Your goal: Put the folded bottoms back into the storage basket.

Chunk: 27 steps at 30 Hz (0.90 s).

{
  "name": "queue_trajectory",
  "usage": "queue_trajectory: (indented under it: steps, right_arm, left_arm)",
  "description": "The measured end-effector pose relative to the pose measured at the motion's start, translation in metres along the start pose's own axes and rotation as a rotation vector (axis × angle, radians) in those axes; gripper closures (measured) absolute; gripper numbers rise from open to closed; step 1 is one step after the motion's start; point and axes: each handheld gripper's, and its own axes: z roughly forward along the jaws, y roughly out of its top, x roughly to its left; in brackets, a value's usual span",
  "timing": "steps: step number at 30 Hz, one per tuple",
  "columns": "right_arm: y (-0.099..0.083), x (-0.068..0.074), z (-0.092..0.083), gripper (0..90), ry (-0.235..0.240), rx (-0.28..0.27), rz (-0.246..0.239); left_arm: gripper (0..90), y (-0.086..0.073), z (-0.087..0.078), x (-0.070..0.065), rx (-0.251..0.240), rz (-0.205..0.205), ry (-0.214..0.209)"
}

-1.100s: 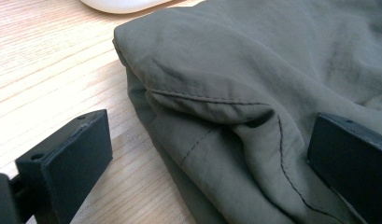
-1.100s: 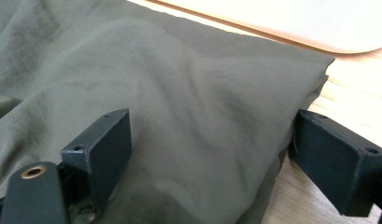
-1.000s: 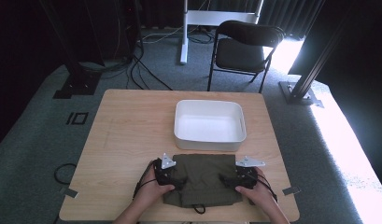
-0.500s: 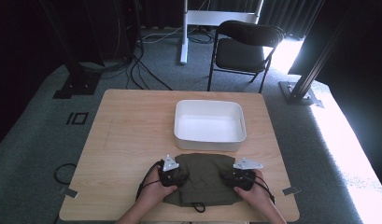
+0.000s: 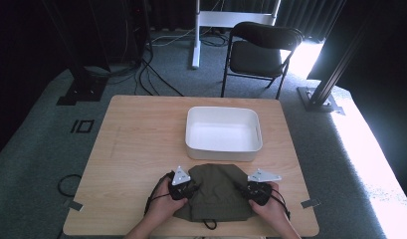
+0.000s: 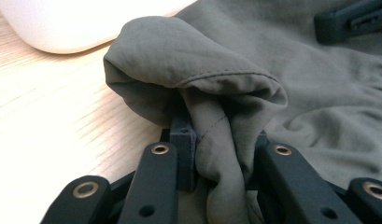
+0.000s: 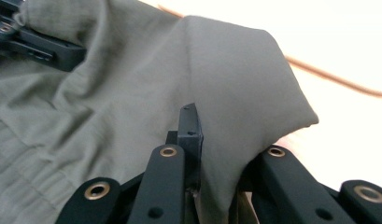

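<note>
Your desk [image 5: 131,149] is light wood, and its near edge is cut off at the bottom of the high view, so your forearms and the cloth's lower hem run out of sight there. The white tray [image 5: 224,149] sits toward the far right-of-centre of the desk, shallow, rectangular, and there's nothing in it; in the left claw view just a rounded corner of it [image 6: 62,28] shows at top left, rest cut off. The olive-green cloth [image 5: 216,191] lies bunched on the desk just in front of the tray, between your two hands, near the front edge; a dark cord loop pokes out under it, hard to make out. Garment or bag, can't tell.

Your left claw [image 5: 183,188] has just been closing and now pinches a fold of the cloth's left edge [image 6: 216,140], fabric squeezed between the jaws. Your right claw [image 5: 254,191] has also just been closing and clamps the cloth's right corner [image 7: 226,154]; the far jaw is mostly hidden behind the fabric. Each claw view shows the other claw as a dark shape lying across the cloth, cut off at the frame edge.
</note>
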Motion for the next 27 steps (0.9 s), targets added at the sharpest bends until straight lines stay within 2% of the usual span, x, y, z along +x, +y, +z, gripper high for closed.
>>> queue_trajectory:
  steps: [6,10,13,14,18,27]
  right_arm:
    - [0.009,0.003,-0.013,78.8,0.058,-0.027,0.034]
    - [0.012,0.009,-0.021,78.9,0.076,-0.036,0.031]
    - [0.013,0.011,-0.026,79.0,0.090,-0.048,0.050]
    - [0.014,0.010,-0.028,79.1,0.102,-0.061,0.063]
    - [0.021,0.011,-0.040,79.1,0.110,-0.085,0.060]
    - [0.041,0.007,-0.064,79.2,0.144,-0.165,0.090]
  left_arm:
    - [76.9,0.009,-0.015,-0.001,-0.021,-0.014,-0.029]
    - [76.9,0.015,-0.022,-0.002,-0.042,-0.026,-0.044]
    - [77.0,0.018,-0.026,-0.002,-0.053,-0.031,-0.054]
    - [76.9,0.019,-0.027,-0.003,-0.057,-0.024,-0.055]
    - [77.0,0.028,-0.036,-0.007,-0.080,-0.009,-0.068]
    - [77.2,0.050,-0.049,-0.007,-0.146,-0.006,-0.078]
